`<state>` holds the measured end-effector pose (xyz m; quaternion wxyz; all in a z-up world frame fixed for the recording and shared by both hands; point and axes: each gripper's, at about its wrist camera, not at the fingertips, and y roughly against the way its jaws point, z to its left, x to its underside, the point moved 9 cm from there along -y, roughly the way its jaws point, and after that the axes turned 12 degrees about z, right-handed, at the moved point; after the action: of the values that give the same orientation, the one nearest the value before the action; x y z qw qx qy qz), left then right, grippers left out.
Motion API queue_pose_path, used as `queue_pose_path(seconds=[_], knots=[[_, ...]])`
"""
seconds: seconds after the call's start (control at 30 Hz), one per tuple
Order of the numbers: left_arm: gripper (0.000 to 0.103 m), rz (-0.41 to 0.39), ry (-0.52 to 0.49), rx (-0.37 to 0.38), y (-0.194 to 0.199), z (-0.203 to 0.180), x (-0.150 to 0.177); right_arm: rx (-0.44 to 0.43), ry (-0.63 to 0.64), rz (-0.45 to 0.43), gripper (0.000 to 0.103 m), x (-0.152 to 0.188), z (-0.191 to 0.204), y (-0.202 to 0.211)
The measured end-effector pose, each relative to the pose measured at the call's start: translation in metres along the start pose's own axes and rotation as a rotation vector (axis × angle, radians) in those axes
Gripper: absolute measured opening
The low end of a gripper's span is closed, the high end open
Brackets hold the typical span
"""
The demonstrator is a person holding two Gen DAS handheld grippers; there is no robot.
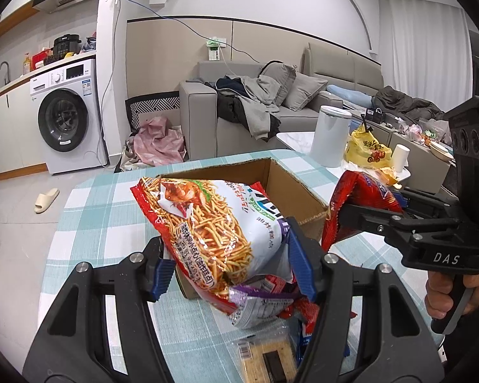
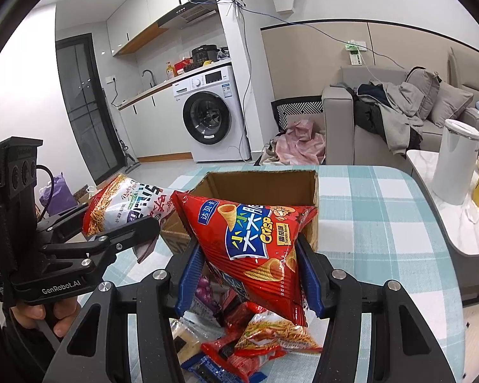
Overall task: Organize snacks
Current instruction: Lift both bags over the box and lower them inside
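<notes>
Nearest me, at 6 o'clock in both wrist views: loose pile of small snack packets (image 2: pixel 239 348) on the checked tablecloth (image 1: pixel 111 210) — red, purple and blue wrappers, unsorted.

My left gripper (image 1: pixel 233 265) pinches the noodle-stick bag (image 1: pixel 207 223) by its lower end; blue pads pressed into both sides, bag raised and tilted toward 11 o'clock over the near edge of the cardboard box (image 1: pixel 290 178).

My right gripper (image 2: pixel 249 274) pinches the red Crisp cone bag (image 2: pixel 249 233) near its narrow lower corner; wide end points to 12 o'clock, overlapping the box's near wall.

Box sits open-topped at 12 o'clock beyond both bags. I cannot see inside it well enough to say what it holds.

Step in hand, as I judge it: carry phase — both bags lifted, neither yet in the box.

Next move calls for: advance each bag past the near wall, lower into the cavity, then spread the fingers. Both bags are bulky; one at a time seems safer.
</notes>
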<state>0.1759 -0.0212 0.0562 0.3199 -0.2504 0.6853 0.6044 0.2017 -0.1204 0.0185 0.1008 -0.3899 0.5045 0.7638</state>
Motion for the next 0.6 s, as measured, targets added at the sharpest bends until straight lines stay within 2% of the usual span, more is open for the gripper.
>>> queue_pose_path(seconds=[0.27, 0.6], knots=[[0.059, -0.009, 0.002, -0.009, -0.011, 0.003, -0.02, 0.019, 0.007, -0.023, 0.056, -0.02, 0.001, 0.009], [0.059, -0.006, 0.027, -0.023, -0.033, 0.014, -0.041, 0.022, -0.002, -0.016, 0.056, -0.043, -0.001, 0.0]])
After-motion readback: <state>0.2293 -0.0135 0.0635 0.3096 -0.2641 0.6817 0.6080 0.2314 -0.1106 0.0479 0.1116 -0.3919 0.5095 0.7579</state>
